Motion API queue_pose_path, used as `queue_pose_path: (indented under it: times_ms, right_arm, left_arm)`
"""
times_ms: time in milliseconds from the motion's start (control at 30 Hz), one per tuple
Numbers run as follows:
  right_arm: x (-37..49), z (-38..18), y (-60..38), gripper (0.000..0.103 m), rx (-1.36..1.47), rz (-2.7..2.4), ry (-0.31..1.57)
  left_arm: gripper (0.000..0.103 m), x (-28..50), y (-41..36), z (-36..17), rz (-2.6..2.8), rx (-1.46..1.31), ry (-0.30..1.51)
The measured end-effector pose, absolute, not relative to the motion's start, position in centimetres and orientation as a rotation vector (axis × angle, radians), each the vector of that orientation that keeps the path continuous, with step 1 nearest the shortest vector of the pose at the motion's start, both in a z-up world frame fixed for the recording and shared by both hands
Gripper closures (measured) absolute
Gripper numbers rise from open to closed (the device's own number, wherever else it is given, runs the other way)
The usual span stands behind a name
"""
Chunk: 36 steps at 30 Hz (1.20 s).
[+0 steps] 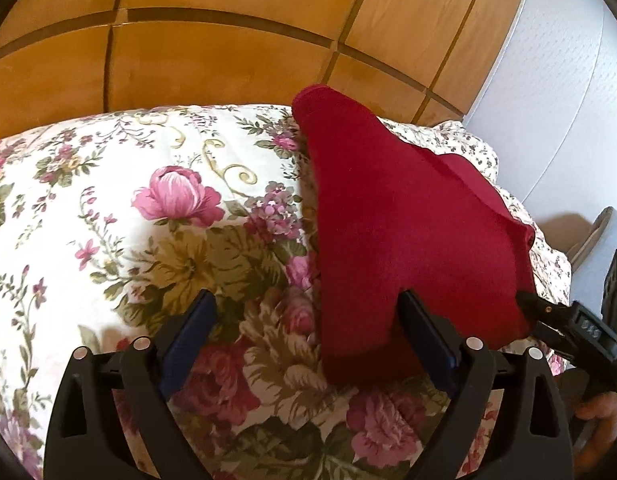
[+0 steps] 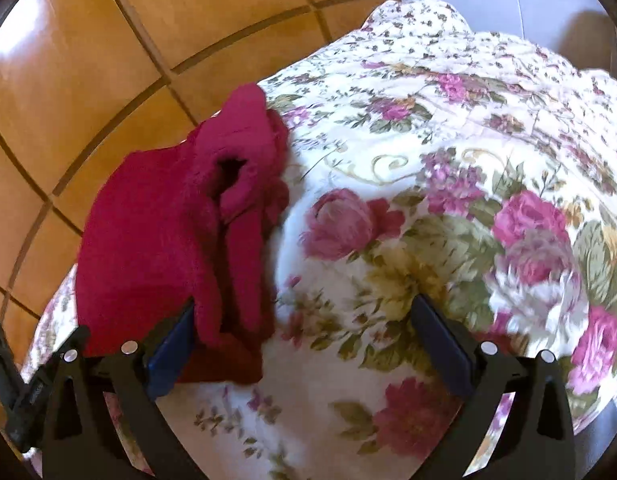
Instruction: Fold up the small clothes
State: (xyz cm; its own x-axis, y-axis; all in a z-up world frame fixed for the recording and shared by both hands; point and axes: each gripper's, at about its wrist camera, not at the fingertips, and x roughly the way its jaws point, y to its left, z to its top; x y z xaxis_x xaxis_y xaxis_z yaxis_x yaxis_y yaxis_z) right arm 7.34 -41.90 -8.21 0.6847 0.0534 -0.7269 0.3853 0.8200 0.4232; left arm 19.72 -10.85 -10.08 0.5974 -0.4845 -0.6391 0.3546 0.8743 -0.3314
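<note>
A small dark red garment [image 1: 404, 232] lies on a floral bedspread [image 1: 108, 208]. In the left wrist view it is a smooth folded shape that reaches past my right finger [image 1: 426, 332]. My left gripper [image 1: 308, 340] is open, and the cloth's left edge lies between its fingers. In the right wrist view the red garment [image 2: 176, 240] lies bunched at the left, near the bed's edge. My right gripper [image 2: 304, 344] is open, and its left finger [image 2: 170, 354] lies against the cloth. The right gripper also shows in the left wrist view [image 1: 548, 316], touching the garment's right edge.
Orange floor tiles [image 1: 212, 60] lie beyond the bed's far edge. A white wall or wardrobe [image 1: 548, 92] stands at the right. The floral bedspread [image 2: 448, 200] stretches wide to the right of the garment. A grey object [image 1: 600, 232] stands by the bed at far right.
</note>
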Motion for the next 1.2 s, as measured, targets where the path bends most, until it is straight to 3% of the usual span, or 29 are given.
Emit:
queue_pose_path:
  times_ms: [233, 433, 667, 1200]
  right_arm:
    - [4.0, -6.5, -40.3, 0.002, 0.603, -0.234, 0.770]
    - [1.5, -5.6, -36.6, 0.002, 0.454, -0.226, 0.793]
    - [-1.3, -3.7, -33.2, 0.002, 0.250, -0.265, 0.681]
    - [-4.6, -2.1, -31.4, 0.002, 0.175, -0.348, 0.597]
  left_arm:
    - [0.004, 17.2, -9.2, -9.9, -0.416, -0.179, 0.783]
    - [0.004, 14.2, -9.0, -9.7, -0.392, -0.138, 0.779]
    - [0.004, 11.0, -8.2, -8.3, -0.303, -0.110, 0.710]
    - [0.004, 5.3, -10.5, -4.6, -0.234, 0.083, 0.586]
